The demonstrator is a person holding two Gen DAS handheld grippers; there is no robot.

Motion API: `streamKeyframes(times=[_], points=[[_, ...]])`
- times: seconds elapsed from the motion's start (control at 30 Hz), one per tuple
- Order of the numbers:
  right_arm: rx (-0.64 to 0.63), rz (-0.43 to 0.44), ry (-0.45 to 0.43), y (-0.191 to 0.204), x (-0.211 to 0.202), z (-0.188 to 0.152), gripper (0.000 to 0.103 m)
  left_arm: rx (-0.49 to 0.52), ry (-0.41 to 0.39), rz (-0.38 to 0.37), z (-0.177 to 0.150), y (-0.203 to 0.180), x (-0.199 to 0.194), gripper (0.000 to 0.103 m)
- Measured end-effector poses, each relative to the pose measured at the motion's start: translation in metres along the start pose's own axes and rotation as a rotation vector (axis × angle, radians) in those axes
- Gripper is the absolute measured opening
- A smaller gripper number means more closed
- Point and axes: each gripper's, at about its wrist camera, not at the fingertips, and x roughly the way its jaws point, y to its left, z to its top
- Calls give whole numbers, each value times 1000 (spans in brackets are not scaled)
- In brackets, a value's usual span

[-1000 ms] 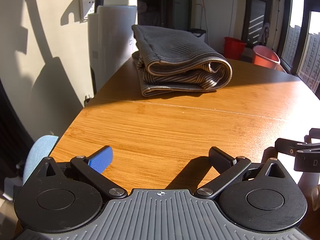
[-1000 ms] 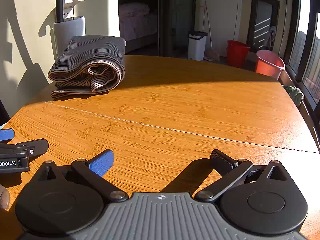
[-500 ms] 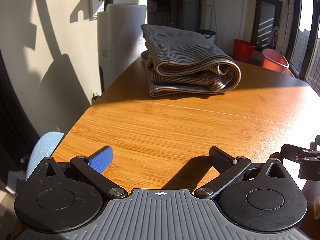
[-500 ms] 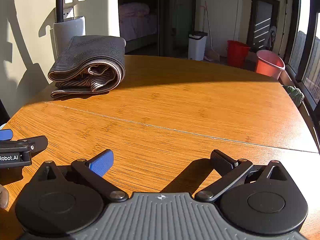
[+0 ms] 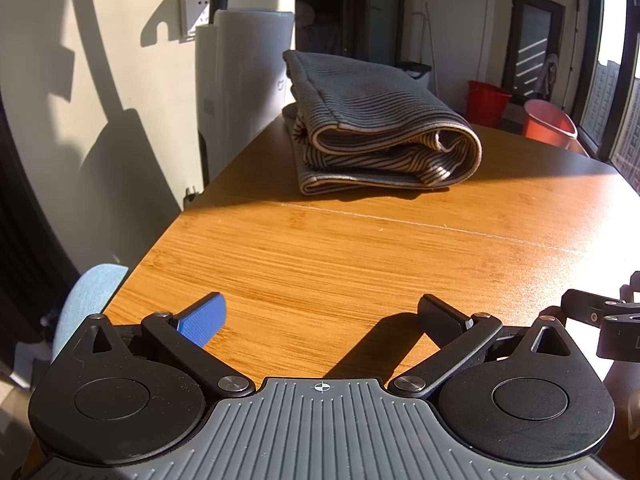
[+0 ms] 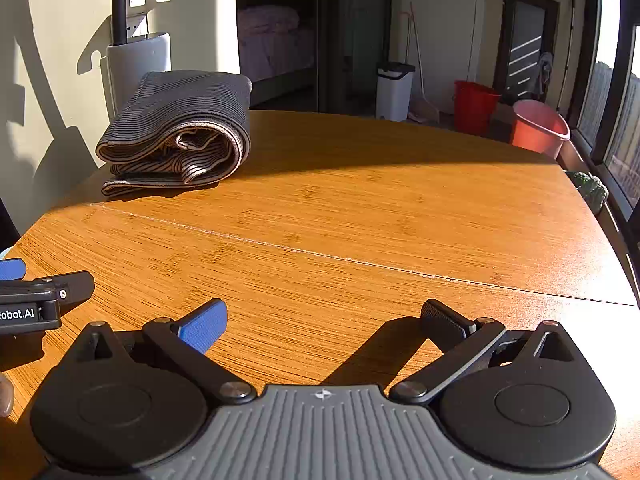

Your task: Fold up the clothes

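Both claws, left (image 5: 320, 316) and right (image 6: 324, 318), are spread and empty, low over the table (image 6: 380, 208). Garment (image 5: 372, 132) sits folded at the far left corner, well apart from me. I judge the folding done; next is parking or another item.

On your left gripper (image 6: 24, 300), seen at the right wrist view's left edge, white lettering cut off to "obot.AI", no other text you could read
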Motion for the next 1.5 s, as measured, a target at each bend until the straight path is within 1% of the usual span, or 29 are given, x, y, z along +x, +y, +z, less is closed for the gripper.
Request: streamKeyframes(times=[0.07,0.2,0.37,0.67,0.8,1.07,1.2,1.27,1.3,1.4,1.43,1.5], points=[[0,0,0,0,0,0,103,-15,-10,-9,-1,2,-1,103],[0,0,0,0,0,0,103,-43,-44,4,-2,6,-6,103],[0,0,0,0,0,0,103,-31,-82,15,-3,4,-11,103],[0,0,-1,1,0,0,103,-31,-77,19,-2,4,-9,103],[1,-1,-1,1,0,0,103,-30,-53,15,-2,4,-7,103],[1,-1,-1,1,0,0,103,-41,-34,13,-3,4,-5,103],[-1,2,0,1,0,0,103,-31,-47,3,-3,3,-7,103],[-16,32,1,1,-2,0,103,-14,-61,-6,-3,2,-10,103],[-21,63,-3,2,-3,0,103,-3,-71,-13,-3,2,-11,103],[-8,190,-29,10,-9,5,103,11,-133,-37,2,12,-21,103],[6,245,-29,15,-9,9,103,11,-156,-45,4,16,-25,103],[26,335,-19,29,-8,18,103,-30,-187,-56,11,33,-32,103]])
